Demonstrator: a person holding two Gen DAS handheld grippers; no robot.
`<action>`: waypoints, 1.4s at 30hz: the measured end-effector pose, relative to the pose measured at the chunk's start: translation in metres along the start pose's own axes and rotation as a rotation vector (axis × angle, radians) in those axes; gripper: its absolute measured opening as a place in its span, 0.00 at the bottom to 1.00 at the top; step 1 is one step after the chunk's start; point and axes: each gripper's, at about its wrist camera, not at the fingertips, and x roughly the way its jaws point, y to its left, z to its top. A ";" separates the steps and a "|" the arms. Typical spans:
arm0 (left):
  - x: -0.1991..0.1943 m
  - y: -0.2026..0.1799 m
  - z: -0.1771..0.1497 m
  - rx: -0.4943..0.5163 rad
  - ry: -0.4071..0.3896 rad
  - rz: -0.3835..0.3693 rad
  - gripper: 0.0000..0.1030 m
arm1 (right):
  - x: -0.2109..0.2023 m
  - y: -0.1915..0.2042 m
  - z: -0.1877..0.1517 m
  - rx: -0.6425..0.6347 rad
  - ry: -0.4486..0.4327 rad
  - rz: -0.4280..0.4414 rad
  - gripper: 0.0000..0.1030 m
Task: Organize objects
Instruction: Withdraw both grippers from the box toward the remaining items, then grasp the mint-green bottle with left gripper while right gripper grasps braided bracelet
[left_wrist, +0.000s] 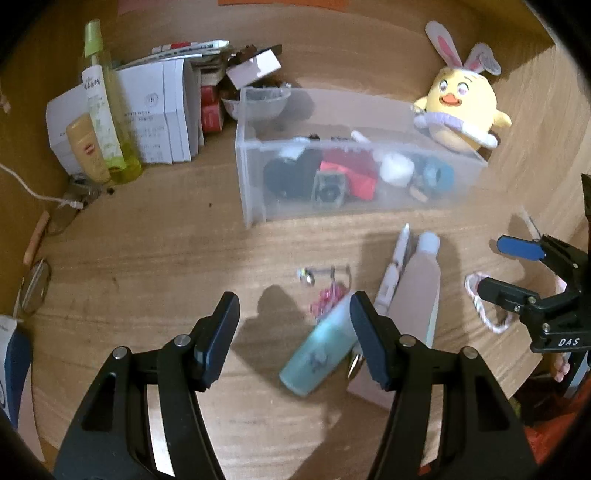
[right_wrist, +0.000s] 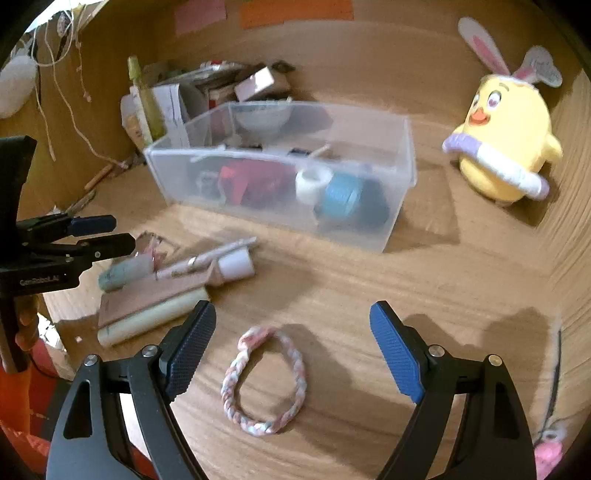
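Braided hair tie (right_wrist: 264, 380): pink, white and pale blue loop, lying flat on the desk (right_wrist: 369, 280) directly ahead of our right gripper (right_wrist: 291, 350), between its spread jaws but touched by neither pad. We judge the step in hand to be the approach for a pickup; the next move calls for lowering further and closing across one strand of the loop, since it lies low against the wood.

Teal tube (left_wrist: 317, 354): lying tilted on the desk, just ahead and to the right of our left gripper (left_wrist: 293, 332). That gripper's jaws stand apart with nothing between them; its right finger overlaps the tube's upper end in view, contact uncertain. Shifting right would centre the tube.

Pink tube (left_wrist: 417, 280), white pen (left_wrist: 391, 273): side by side beyond the left gripper's right finger. A small pink-beaded trinket (left_wrist: 327, 297) lies just ahead.

Clear plastic bin (right_wrist: 402, 173): well ahead of both grippers, already holding red, white, blue and black items; the likely destination.

Yellow chick plush (right_wrist: 506, 144): far right of the bin, upright.
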 end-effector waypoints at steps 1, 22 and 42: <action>0.000 -0.001 -0.003 0.005 0.005 0.002 0.60 | 0.001 0.001 -0.002 -0.001 0.006 0.002 0.81; 0.008 -0.012 -0.016 0.067 0.024 -0.031 0.26 | 0.010 0.015 -0.014 -0.042 0.009 -0.056 0.48; -0.016 -0.018 -0.001 0.070 -0.071 -0.046 0.24 | -0.005 -0.006 -0.001 0.078 -0.067 -0.016 0.14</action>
